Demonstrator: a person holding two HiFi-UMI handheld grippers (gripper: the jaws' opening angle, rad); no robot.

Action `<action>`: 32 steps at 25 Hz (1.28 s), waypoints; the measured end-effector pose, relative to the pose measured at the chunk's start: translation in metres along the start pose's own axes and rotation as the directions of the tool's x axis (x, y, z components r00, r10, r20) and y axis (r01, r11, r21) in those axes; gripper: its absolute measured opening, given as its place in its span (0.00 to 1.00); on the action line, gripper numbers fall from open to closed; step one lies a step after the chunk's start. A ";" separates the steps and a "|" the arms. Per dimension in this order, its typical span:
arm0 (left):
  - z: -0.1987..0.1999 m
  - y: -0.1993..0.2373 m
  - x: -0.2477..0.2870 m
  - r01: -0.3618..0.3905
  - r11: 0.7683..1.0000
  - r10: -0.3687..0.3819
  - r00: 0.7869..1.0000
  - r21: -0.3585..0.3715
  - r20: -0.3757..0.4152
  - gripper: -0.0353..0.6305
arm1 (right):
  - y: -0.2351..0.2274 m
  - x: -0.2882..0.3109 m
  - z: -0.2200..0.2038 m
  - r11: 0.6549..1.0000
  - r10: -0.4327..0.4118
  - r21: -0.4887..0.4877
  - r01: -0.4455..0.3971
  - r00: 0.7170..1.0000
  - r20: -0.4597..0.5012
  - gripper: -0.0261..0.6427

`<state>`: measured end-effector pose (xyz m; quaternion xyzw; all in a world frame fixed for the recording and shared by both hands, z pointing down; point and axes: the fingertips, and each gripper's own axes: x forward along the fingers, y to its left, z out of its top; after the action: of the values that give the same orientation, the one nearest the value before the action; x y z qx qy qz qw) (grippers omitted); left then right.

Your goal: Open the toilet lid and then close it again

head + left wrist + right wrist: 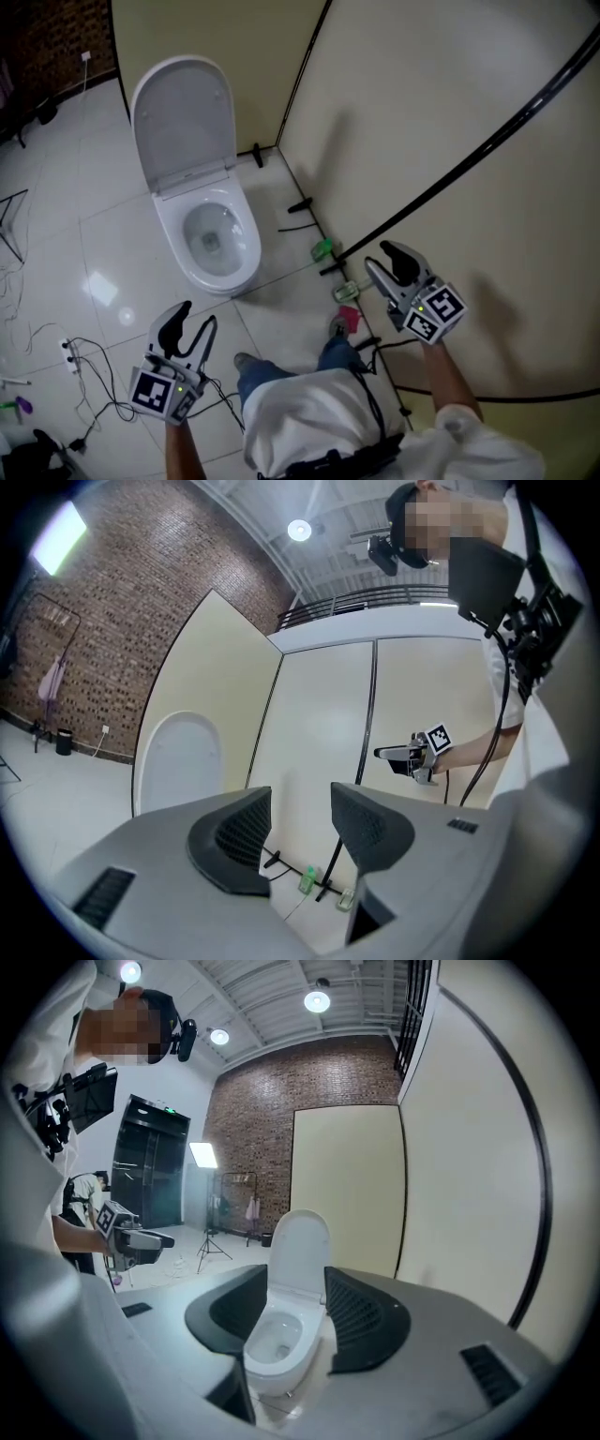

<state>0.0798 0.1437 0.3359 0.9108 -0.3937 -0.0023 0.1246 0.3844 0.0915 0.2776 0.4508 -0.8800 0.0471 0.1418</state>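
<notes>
Already the toilet lid stands raised, so by my reading the opening half is done and the closing half is what remains. Its long axis runs up and away from the hinge at the rear of the toilet bowl, and it leans back toward the beige panel behind the bowl.

Both grippers sit on the front side of the bowl, the side opposite the hinge, and neither touches anything. In the head view the left gripper is near the bowl's front rim and a little to one side. The right gripper is well apart from the bowl, over by the side panel.

The aim goes the other way, though. In the right gripper view the bowl and the upright lid sit framed in the gap between the jaws, far beyond them. In the left gripper view the jaws point at the side panel, and the lid lies off to their left.

Each gripper has its fingers parted with only open air between them, and nothing is gripped.

The lid's free top edge is the farthest part from either gripper, beyond the whole length of the bowl. So I judge that the coming move depends on reaching across the bowl to that edge and bringing it forward and down about the hinge. The left gripper has less ground to cover, while the right one is better lined up.
</notes>
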 end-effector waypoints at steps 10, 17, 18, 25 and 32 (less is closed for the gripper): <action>0.050 0.000 0.040 -0.126 0.990 0.124 0.992 0.057 0.034 0.34 | 0.000 0.087 0.041 0.949 0.303 -0.105 -0.298 0.952 0.033 0.33; 0.069 0.007 0.100 -0.275 0.958 0.273 0.961 0.081 0.030 0.34 | -0.034 0.164 0.070 0.820 0.535 -0.246 -0.517 0.845 0.009 0.33; 0.073 0.012 0.110 -0.306 0.948 0.304 0.952 0.083 0.035 0.34 | -0.042 0.175 0.074 0.796 0.563 -0.267 -0.543 0.826 0.000 0.33; 0.104 0.023 0.193 -0.501 0.865 0.499 0.865 0.021 0.062 0.34 | -0.119 0.230 0.092 0.608 0.705 -0.440 -0.660 0.705 -0.083 0.33; 0.116 0.018 0.242 -0.578 0.815 0.577 0.816 0.033 0.046 0.34 | -0.155 0.261 0.094 0.575 0.762 -0.418 -0.703 0.646 -0.040 0.33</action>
<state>0.2223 -0.0677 0.2501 0.7510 -0.6532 0.0290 0.0923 0.3456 -0.2230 0.2567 0.0088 -0.9848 -0.1106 0.1337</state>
